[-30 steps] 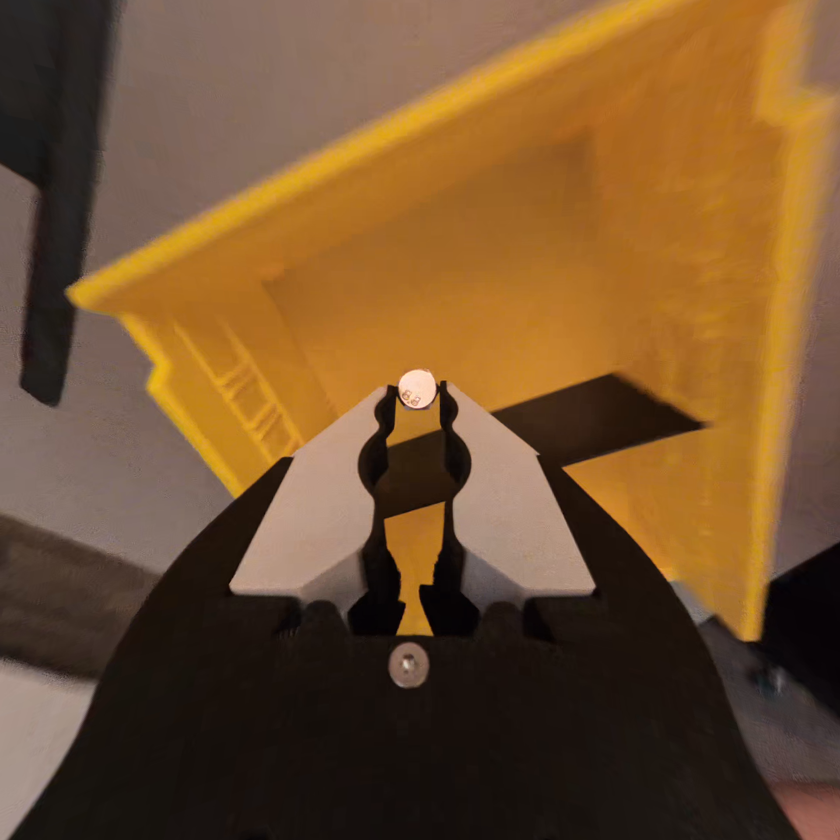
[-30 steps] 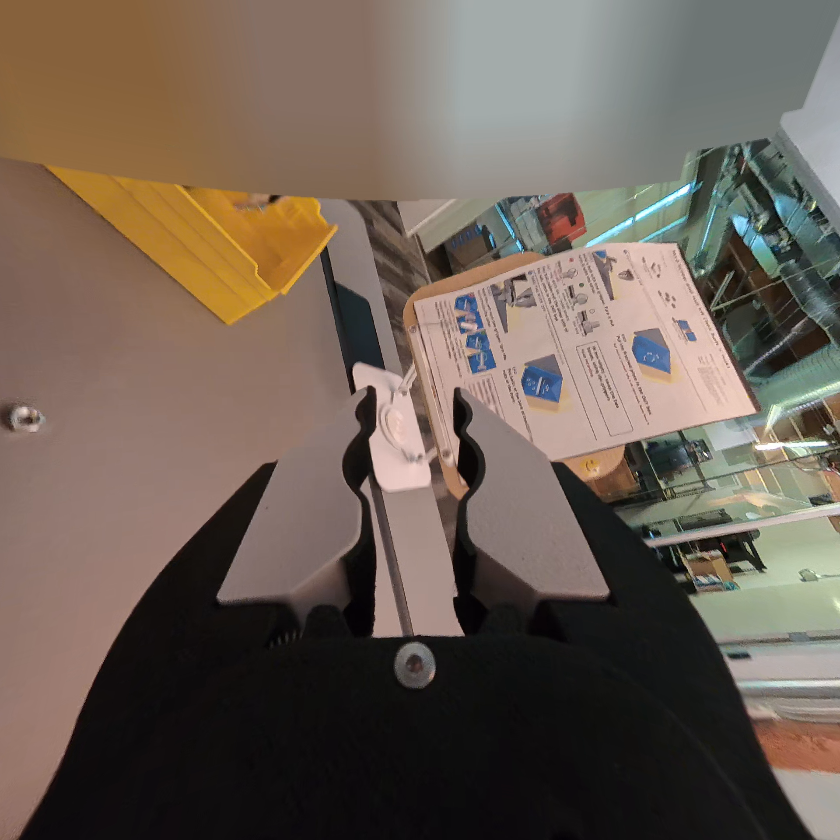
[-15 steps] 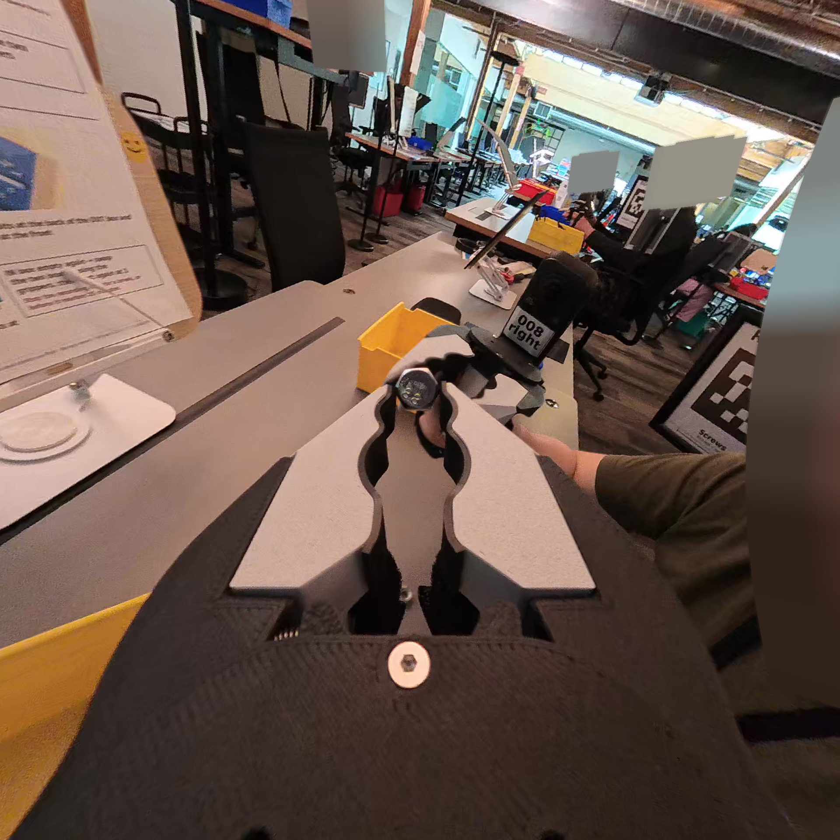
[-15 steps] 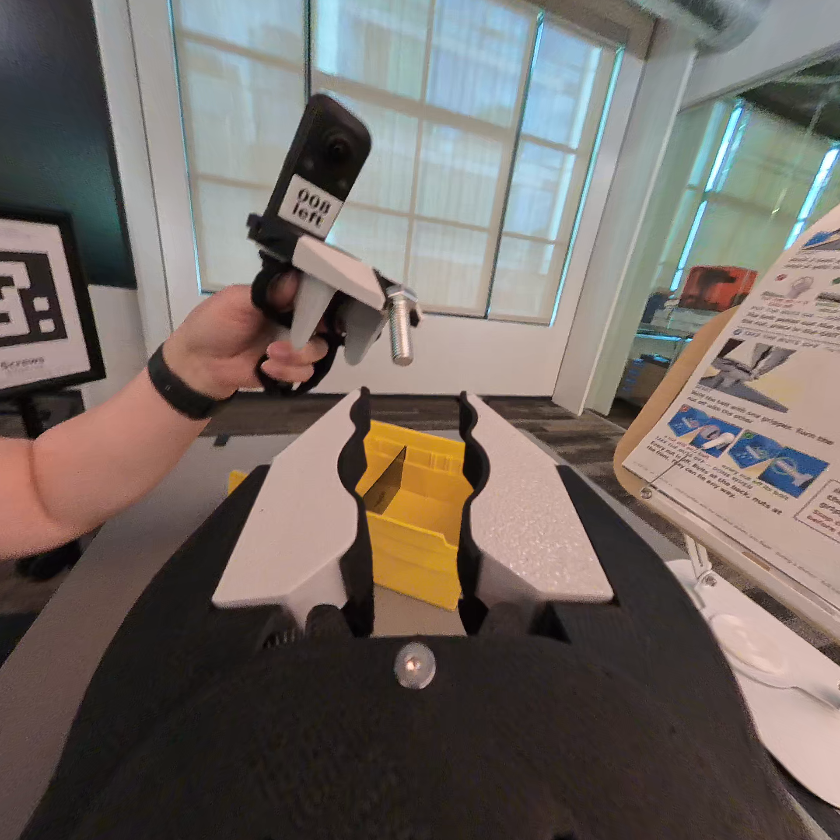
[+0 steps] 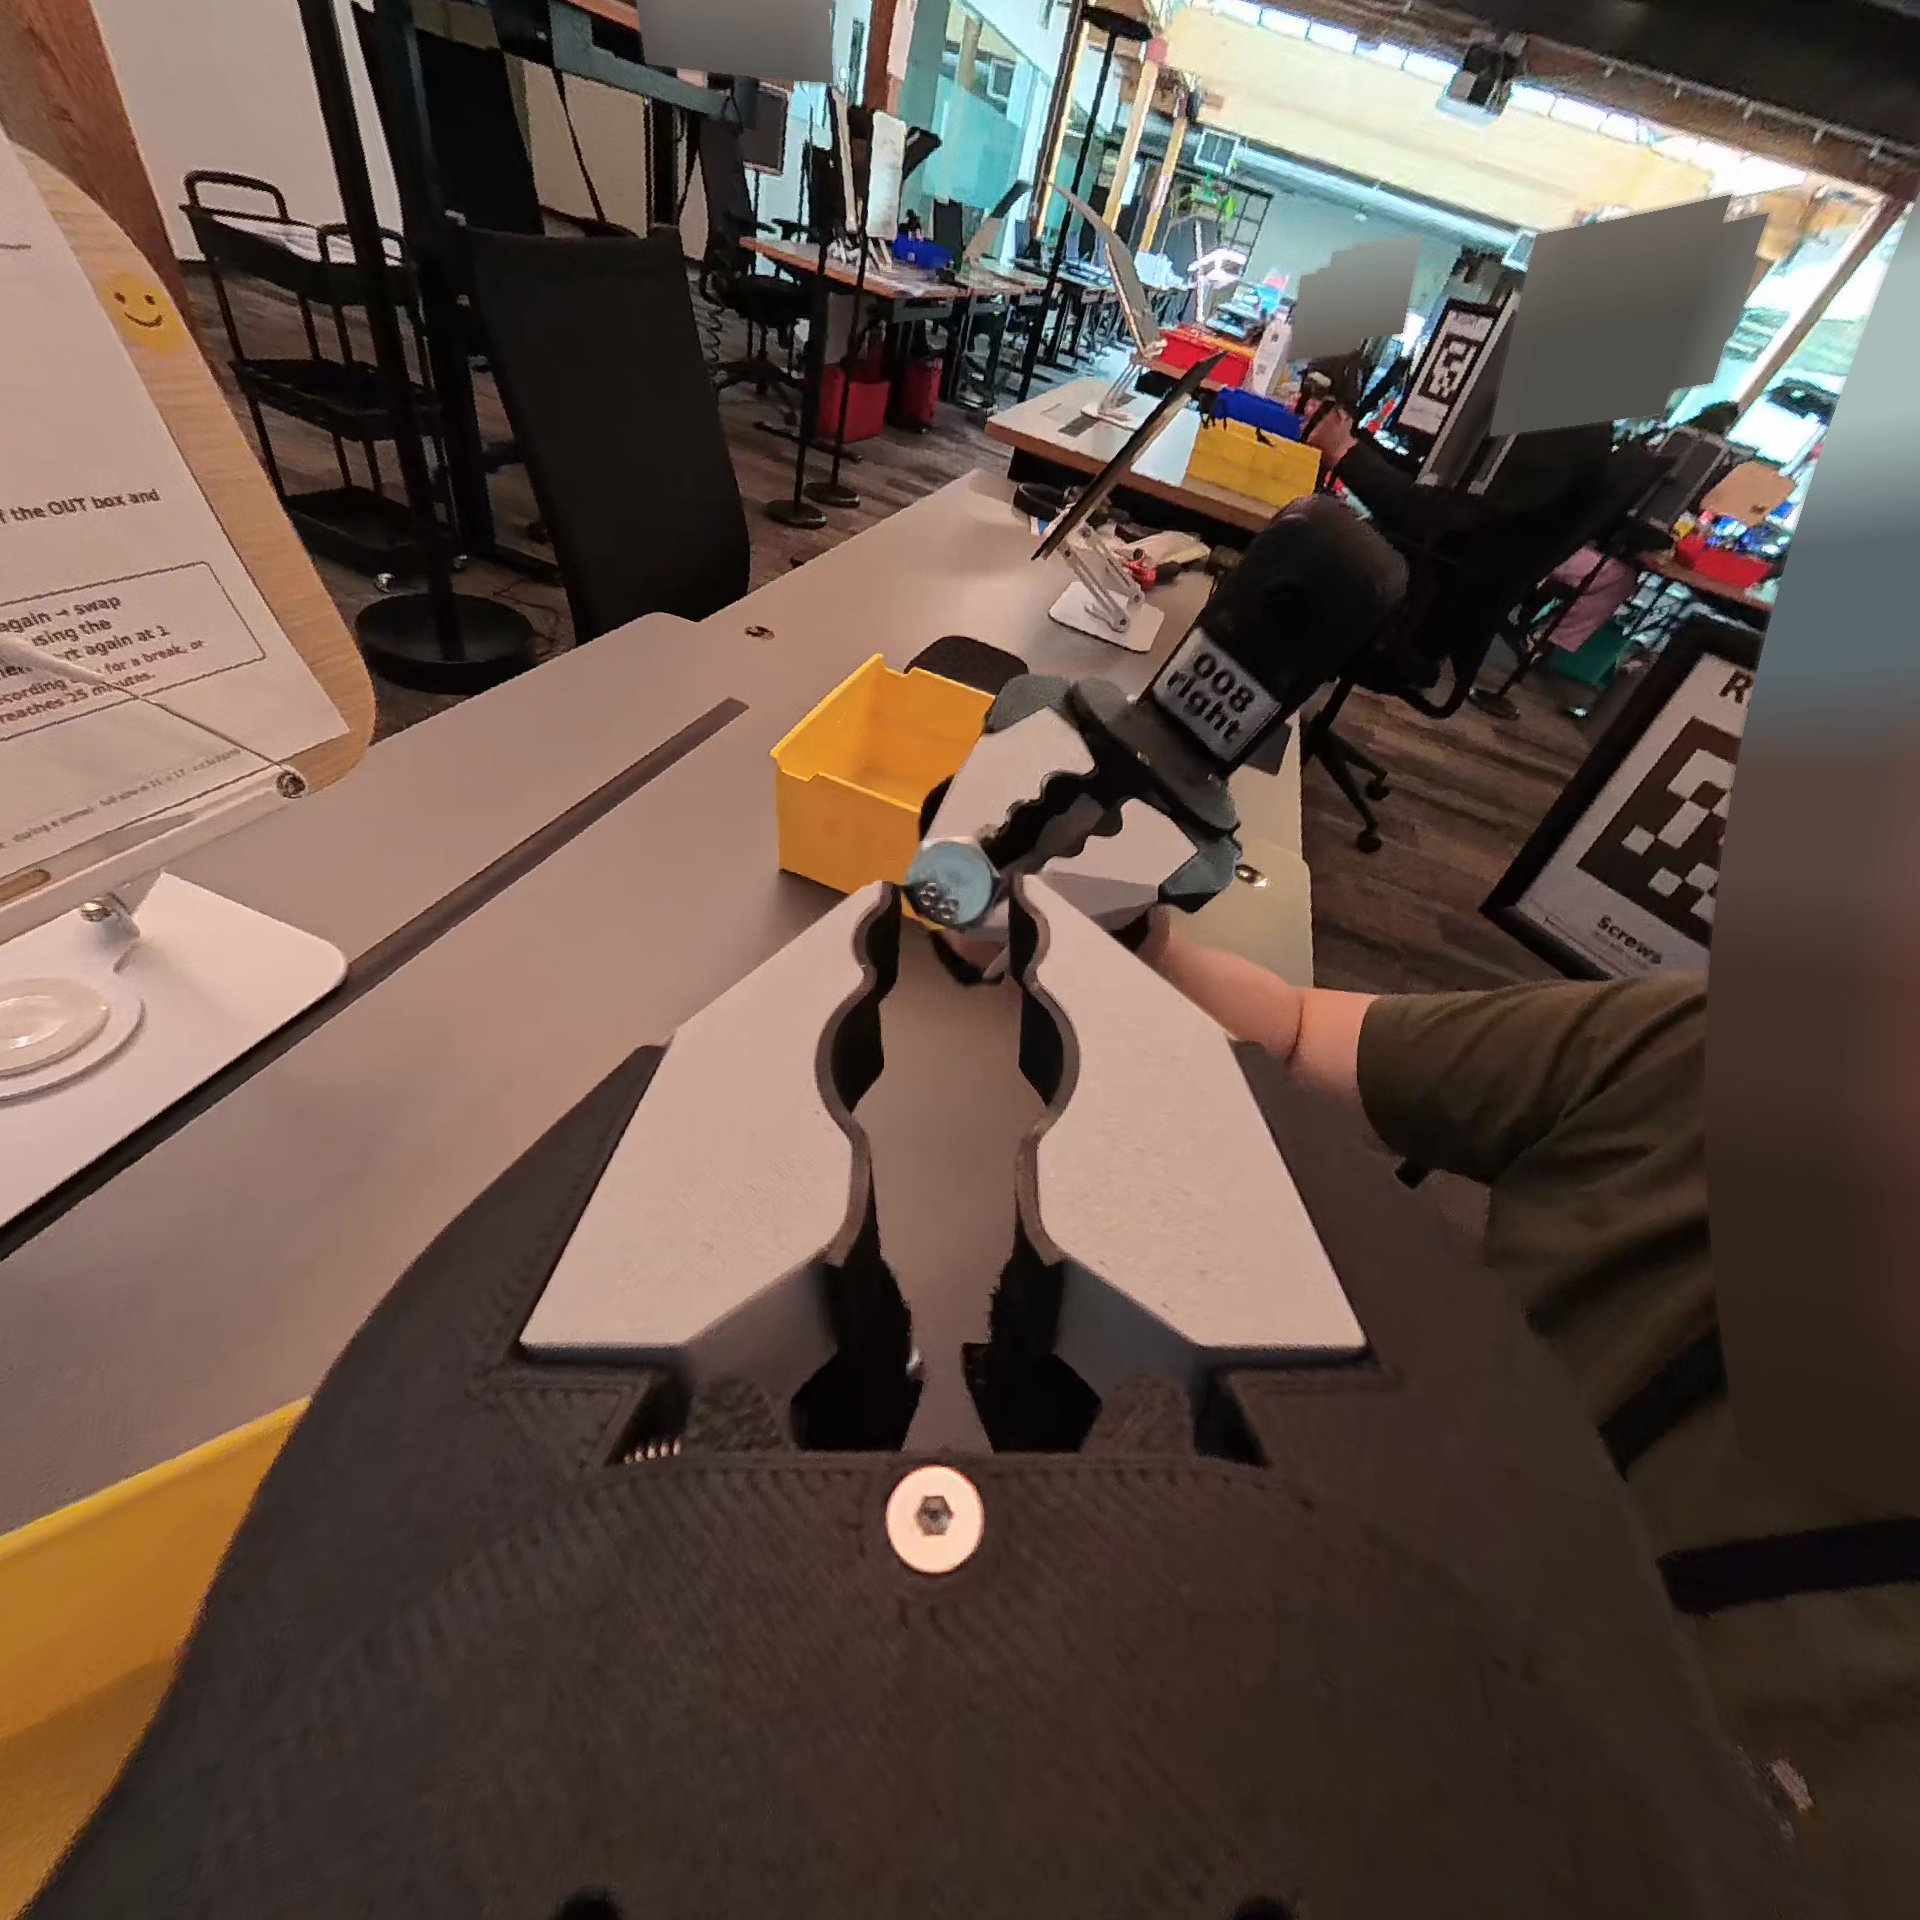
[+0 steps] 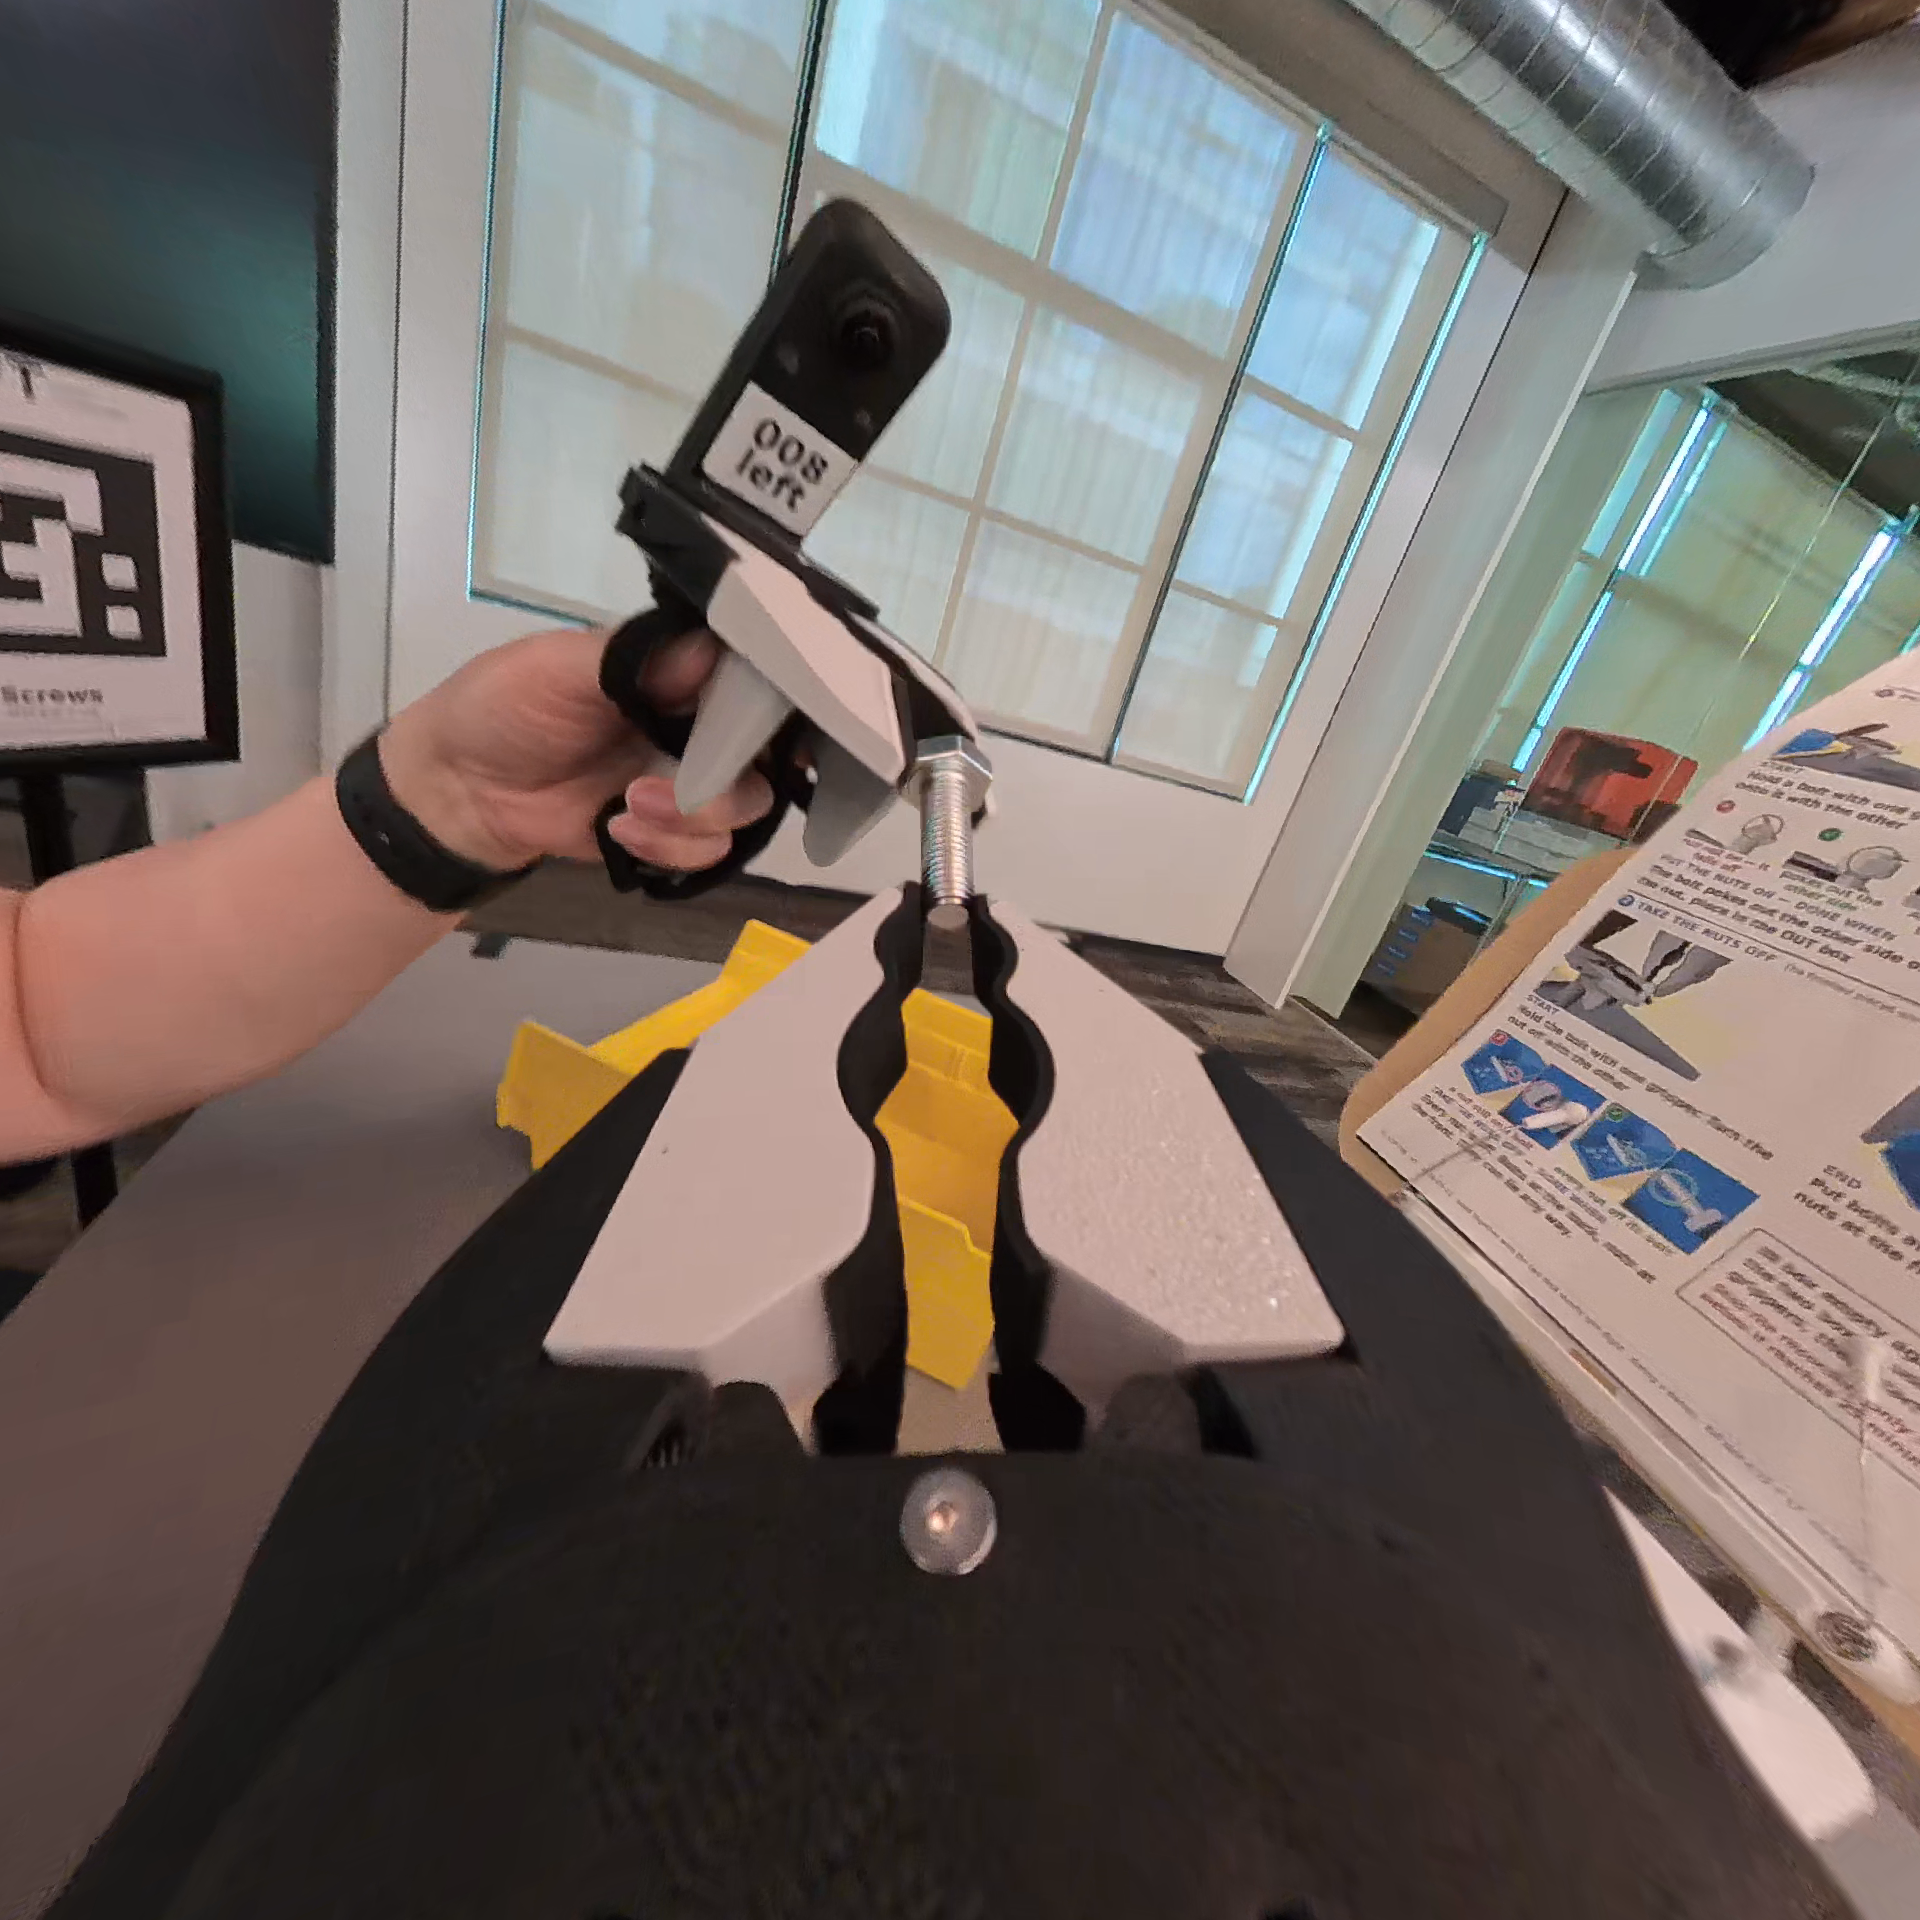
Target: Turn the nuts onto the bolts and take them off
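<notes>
**Bolt held up between two grippers over the grey table**

L gripper (image 5: 948,914) is clamped on a silver bolt (image 6: 943,831) right under its hex head, jaws closed tight round it. From the R wrist cam, the bolt hangs threaded end down from that gripper (image 6: 883,790), held in a hand (image 6: 530,748) w/ a black wristband.

R gripper (image 6: 943,914) sits just below, its tips either side of the bolt's lower end. Jaws are narrow, only a slim gap; can't tell if they actually pinch the thread or just bracket it. No nut visible on the shank.

Below and behind: a yellow bin (image 6: 935,1174) on the table (image 5: 582,935), and a second yellow bin (image 5: 862,769) farther along it. Instruction sheet (image 6: 1683,1039) on a stand stands to the R side.
</notes>
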Demonstrator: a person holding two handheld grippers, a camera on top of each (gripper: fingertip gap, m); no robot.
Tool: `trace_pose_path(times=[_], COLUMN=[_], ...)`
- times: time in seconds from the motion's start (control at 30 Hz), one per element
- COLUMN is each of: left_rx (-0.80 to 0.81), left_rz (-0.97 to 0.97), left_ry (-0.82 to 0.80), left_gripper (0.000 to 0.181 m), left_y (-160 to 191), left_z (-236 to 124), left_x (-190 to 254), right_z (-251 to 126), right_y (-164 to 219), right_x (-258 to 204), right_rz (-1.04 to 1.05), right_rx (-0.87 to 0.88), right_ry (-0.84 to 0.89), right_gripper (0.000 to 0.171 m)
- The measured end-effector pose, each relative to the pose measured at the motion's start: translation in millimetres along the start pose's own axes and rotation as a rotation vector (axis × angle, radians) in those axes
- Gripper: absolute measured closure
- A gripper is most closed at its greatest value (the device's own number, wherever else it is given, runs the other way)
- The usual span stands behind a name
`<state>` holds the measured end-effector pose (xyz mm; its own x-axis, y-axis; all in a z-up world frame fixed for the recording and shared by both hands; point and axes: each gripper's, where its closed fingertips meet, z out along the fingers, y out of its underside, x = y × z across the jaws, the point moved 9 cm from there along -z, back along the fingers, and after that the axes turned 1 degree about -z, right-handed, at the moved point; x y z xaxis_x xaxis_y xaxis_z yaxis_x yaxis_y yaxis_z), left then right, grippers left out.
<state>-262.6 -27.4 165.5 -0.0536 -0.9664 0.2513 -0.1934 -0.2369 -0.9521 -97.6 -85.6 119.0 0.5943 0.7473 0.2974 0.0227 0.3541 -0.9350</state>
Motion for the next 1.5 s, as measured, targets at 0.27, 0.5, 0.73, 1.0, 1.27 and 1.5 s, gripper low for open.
trace_pose_path(times=[0.27,0.5,0.73,1.0,1.27,1.5], left_rx=[-0.448,-0.779,-0.916,-0.864,-0.623,-0.736], left_rz=[-0.001,-0.2,-0.398,-0.657,-0.74,-0.607], left_ry=[-0.837,-1.016,-0.984,-1.018,-1.069,-0.988], left_gripper=[0.12,0.119,0.134,0.157,0.177,0.178], left_y=[43.7,111.6,152.9,177.5,195.3,194.5], left_z=[-130.6,-210.6,-223.2,-240.2,-276.1,-274.0], left_x=[-87.4,-171.2,-200.5,-205.3,-181.5,-181.8], right_z=[-19.3,-29.2,-31.1,-35.5,-39.6,-42.8], right_y=[-10.3,-25.3,-30.5,-30.6,-24.1,-14.3], right_x=[9.6,-2.5,-10.5,-5.6,2.1,14.9], right_rz=[-0.188,-0.297,-0.379,-0.387,-0.372,-0.349], right_rx=[-0.37,-0.474,-0.503,-0.511,-0.565,-0.616], right_ry=[0.037,0.079,0.103,0.122,0.116,0.141], right_gripper=[0.164,0.164,0.164,0.164,0.164,0.164])
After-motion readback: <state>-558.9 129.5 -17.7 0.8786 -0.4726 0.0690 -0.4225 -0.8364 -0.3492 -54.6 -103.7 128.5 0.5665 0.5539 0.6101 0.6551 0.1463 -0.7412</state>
